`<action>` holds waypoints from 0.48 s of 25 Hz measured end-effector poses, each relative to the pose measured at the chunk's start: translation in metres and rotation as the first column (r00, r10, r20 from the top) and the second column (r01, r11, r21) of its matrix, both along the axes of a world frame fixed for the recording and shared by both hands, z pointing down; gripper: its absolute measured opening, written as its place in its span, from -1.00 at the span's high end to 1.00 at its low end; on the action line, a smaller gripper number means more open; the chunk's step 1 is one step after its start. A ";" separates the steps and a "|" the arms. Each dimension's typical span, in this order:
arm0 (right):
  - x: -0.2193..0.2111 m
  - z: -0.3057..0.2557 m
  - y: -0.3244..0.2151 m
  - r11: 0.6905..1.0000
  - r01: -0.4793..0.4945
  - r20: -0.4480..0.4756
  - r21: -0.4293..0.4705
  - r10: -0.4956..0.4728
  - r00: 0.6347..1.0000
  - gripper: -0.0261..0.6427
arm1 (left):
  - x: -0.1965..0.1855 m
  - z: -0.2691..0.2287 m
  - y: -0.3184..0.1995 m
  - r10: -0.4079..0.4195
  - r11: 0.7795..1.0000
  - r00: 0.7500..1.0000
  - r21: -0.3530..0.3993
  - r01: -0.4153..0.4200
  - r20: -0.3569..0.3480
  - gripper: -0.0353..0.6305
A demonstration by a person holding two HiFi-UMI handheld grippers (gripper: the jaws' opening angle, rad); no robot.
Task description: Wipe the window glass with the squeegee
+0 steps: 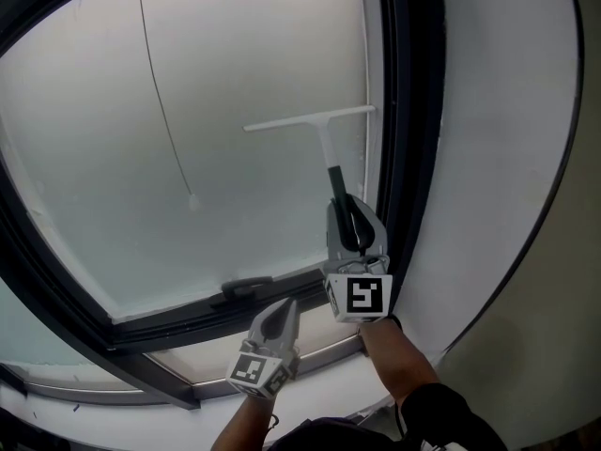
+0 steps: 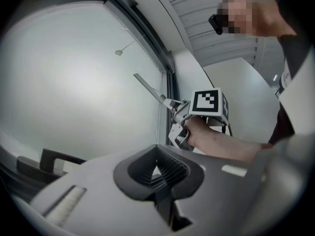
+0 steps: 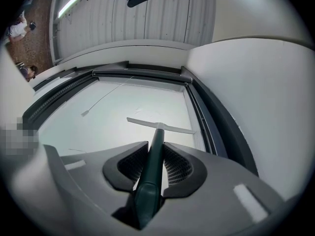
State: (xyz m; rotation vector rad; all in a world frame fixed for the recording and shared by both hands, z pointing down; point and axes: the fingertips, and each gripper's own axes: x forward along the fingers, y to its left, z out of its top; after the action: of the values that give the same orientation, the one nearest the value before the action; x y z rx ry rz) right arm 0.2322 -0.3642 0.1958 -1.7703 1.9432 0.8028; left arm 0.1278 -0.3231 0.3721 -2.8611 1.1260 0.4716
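1. Window glass (image 1: 235,83): a pale, frosted-looking pane that fills the far left and centre of the scene. It is set in a dark metal window frame (image 1: 408,111).
2. Squeegee (image 1: 326,148): a white straight blade on a white neck, with a dark green handle. It is at the right part of the pane. The blade runs nearly level and seems to lie against the glass, and its right end is close to the frame's right upright. The handle runs back toward the near side.
3. Right gripper (image 3: 153,154): grey, two-jaw, with its jaws clamped on the squeegee's green handle. The handle passes between the ribbed pads. A black-and-white marker cube (image 1: 359,296) sits at the gripper's near end, above the person's forearm (image 1: 399,360).
4. Left gripper (image 2: 156,168): grey, two-jaw, with its jaws drawn together and nothing between them. It is near and to the left of the right gripper and apart from the squeegee, level with the lower frame rail.
5. Thin pale pull cord (image 1: 164,111): hangs down across the left part of the pane and ends in a small knob.
6. Dark lever window handle (image 1: 246,289): on the lower frame rail, left of the right gripper.
7. White plain wall (image 1: 507,158): to the right of the frame.
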 end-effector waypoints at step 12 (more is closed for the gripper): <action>0.001 0.027 0.003 0.999 -0.021 -0.026 -0.050 0.020 0.999 0.63 | -0.002 0.010 0.003 -0.012 1.000 1.000 -0.019 0.012 0.008 0.90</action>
State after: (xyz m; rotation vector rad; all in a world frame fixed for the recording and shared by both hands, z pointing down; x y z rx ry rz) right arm 0.2332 -0.3613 0.2230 -1.8206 1.9810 0.7941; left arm 0.1259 -0.3200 0.3824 -2.8681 1.1515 0.4519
